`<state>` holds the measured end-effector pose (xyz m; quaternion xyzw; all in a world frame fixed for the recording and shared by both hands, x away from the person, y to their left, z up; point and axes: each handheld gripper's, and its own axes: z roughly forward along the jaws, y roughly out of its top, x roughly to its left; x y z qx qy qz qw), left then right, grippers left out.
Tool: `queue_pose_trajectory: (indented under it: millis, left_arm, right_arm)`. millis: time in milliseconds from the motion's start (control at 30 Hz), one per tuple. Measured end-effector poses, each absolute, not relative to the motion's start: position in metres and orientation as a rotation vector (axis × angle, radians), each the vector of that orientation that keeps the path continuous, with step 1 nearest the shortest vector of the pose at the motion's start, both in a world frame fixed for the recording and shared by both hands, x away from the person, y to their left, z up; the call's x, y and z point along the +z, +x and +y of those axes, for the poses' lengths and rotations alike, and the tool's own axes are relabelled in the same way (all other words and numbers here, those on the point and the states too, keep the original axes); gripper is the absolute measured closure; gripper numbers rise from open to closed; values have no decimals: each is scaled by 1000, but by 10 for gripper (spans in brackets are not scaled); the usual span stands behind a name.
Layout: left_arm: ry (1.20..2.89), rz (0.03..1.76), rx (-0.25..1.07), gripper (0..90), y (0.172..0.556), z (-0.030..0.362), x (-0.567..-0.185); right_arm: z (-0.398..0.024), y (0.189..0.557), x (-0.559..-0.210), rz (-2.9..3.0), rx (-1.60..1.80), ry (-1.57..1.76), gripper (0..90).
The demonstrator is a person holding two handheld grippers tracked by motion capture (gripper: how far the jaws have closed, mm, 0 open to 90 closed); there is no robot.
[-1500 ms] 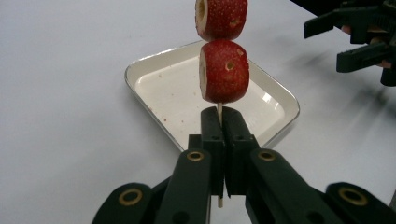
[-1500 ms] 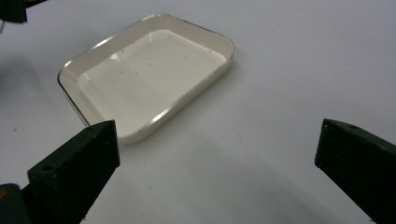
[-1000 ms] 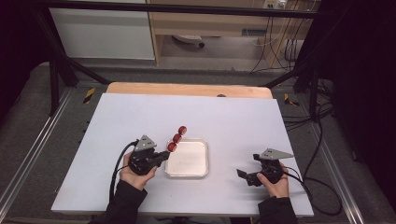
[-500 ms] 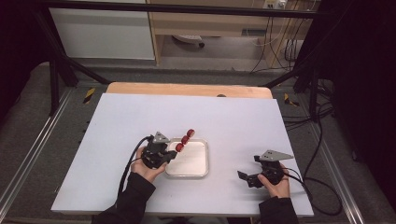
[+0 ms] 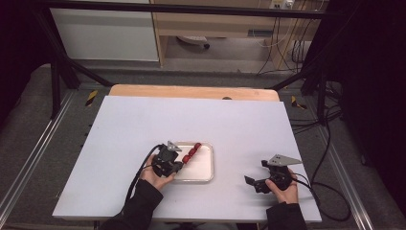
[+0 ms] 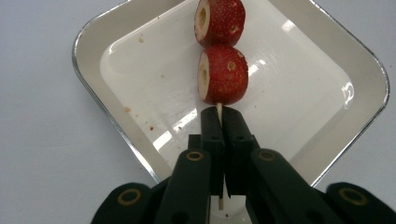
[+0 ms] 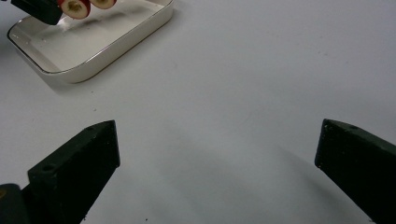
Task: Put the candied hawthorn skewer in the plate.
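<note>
The left gripper [image 6: 218,114] is clamped tight on the thin stick of a fruit skewer [image 6: 219,51], holding it over the white tray [image 5: 203,173] in the middle of the table [image 5: 119,124]. Looks like it's about to be laid down in there. I'd lower it slow and level so the red pieces touch the tray floor first, then let go. The right gripper [image 7: 217,144] sits wide open and empty, off to the side.
</note>
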<state>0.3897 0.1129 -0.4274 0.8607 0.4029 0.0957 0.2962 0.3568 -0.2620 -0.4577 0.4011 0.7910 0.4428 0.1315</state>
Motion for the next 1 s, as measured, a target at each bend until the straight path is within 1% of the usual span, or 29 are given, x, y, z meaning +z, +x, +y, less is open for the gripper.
queue_pose_trajectory:
  millis: [367, 467, 533, 667, 733, 900, 967, 1000]
  left_arm:
    - [2312, 1071, 278, 872, 388, 108, -432]
    - [2310, 1054, 283, 832, 388, 111, -432]
    - [2297, 1043, 285, 787, 387, 113, -431]
    - [2272, 984, 277, 664, 384, 121, -425]
    - [2265, 952, 284, 585, 382, 126, -421]
    - [2236, 893, 243, 392, 379, 143, -410]
    - [2229, 863, 252, 341, 376, 150, -407]
    - [2229, 851, 256, 301, 375, 153, -406]
  right_arm:
    - [-262, 357, -457, 2288, 1288, 1169, 5]
    - [-262, 357, -457, 2287, 1288, 1169, 5]
    - [-262, 357, -457, 2285, 1288, 1171, 5]
    - [-263, 356, -457, 2281, 1291, 1175, 5]
    - [-263, 356, -456, 2279, 1296, 1185, 5]
    - [-263, 356, -456, 2276, 1297, 1186, 5]
    - [-263, 356, -456, 2276, 1299, 1185, 5]
    - [-264, 356, -456, 2276, 1299, 1186, 5]
